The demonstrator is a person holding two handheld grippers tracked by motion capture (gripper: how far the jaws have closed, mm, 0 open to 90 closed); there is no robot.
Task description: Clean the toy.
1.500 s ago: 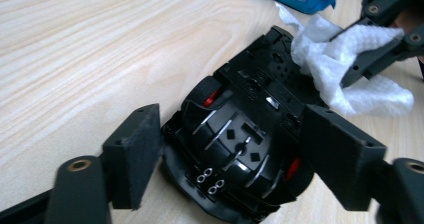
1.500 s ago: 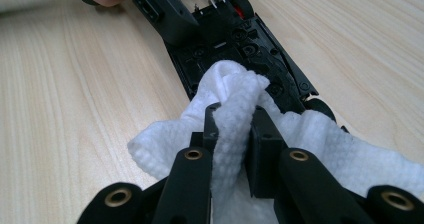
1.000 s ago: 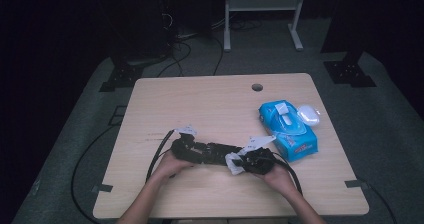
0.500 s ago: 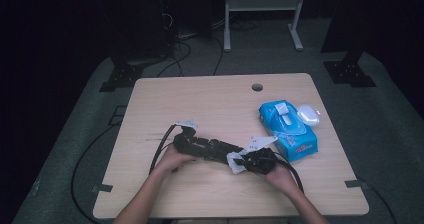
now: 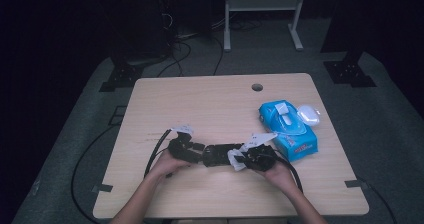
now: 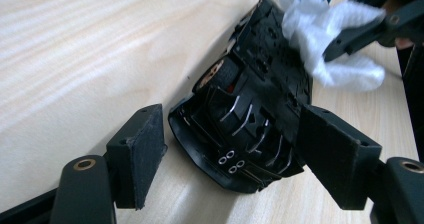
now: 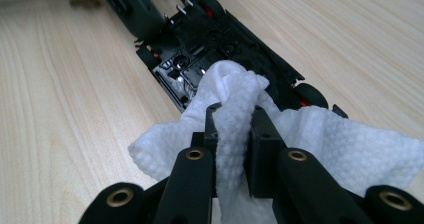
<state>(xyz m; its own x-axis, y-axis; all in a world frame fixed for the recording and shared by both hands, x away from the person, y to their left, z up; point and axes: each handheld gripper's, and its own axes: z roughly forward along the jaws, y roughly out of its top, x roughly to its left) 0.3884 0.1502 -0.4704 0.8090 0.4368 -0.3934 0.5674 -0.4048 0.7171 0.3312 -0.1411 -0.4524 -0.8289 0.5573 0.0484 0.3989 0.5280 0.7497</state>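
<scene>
Near the front edge of the tabletop (image 5: 200, 104) a black toy car (image 6: 250, 109) lies belly-up between the person's two grippers. The left gripper (image 6: 230, 149) has its fingers (image 6: 142, 149) apart on either side of the car's end and has just been drawing them in; one stands clear, and I cannot tell whether the other touches. The right gripper (image 7: 233, 134) has its fingers clamped on a white wipe (image 7: 230, 129), pressing it against the car's underside, with a blue wipe pack (image 5: 290, 129) just beside on the right.

left claw (image 6: 227, 149): jaws closing, gap either side | right claw (image 7: 234, 129): clamped
</scene>
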